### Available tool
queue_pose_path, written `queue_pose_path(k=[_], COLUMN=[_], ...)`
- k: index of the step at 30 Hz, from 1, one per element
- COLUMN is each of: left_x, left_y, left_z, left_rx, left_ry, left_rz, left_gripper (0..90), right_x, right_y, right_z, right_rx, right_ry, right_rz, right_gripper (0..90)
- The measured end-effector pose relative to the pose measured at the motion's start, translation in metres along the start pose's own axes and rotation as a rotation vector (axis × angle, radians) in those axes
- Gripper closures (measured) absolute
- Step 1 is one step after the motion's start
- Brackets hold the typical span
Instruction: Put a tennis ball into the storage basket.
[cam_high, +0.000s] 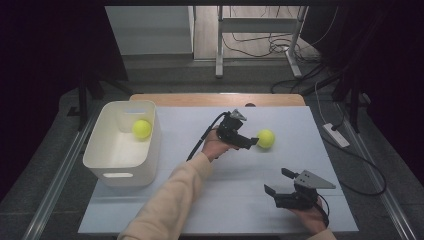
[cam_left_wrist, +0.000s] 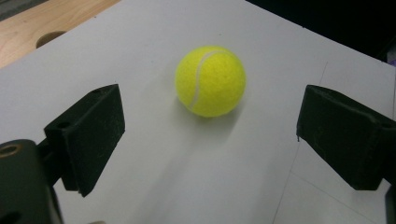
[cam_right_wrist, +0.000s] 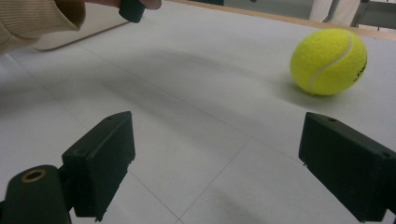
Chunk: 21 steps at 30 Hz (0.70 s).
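The left tool (cam_high: 254, 142), jaws wide and empty, lines up on the tennis ball (cam_high: 265, 138) lying right of the table's (cam_high: 200, 200) middle, apparently to grasp it, while the right tool (cam_high: 275, 181) waits wide open near the front edge.

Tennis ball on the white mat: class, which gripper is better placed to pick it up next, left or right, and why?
Probably the left. The left gripper hangs right beside the tennis ball, jaws open and facing it. The right gripper sits nearer the person, well apart from the ball.
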<state>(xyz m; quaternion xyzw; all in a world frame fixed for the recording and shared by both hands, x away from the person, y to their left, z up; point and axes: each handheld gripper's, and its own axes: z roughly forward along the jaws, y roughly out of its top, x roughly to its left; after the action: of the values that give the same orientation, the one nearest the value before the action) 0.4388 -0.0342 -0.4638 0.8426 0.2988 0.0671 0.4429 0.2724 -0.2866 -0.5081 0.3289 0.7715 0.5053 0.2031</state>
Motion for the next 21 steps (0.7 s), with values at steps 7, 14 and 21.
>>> queue_pose_path(k=[7,14,21], left_x=[0.0,-0.001,0.0], left_y=[-0.001,0.002,0.001], left_z=[0.009,0.018,0.025], left_rx=[0.007,0.011,0.02], left_ry=[-0.009,-0.018,-0.021], left_rz=[-0.003,-0.001,-0.005], left_gripper=[8.3,8.4,8.4], right_x=[0.0,-0.001,-0.001], right_y=[0.0,0.0,0.0], right_z=[0.0,0.0,-0.001], right_rx=[-0.002,-0.004,-0.006], right_ry=[0.003,0.003,0.003], right_rz=[0.002,0.002,0.005], right_gripper=[10.6,10.6,10.6])
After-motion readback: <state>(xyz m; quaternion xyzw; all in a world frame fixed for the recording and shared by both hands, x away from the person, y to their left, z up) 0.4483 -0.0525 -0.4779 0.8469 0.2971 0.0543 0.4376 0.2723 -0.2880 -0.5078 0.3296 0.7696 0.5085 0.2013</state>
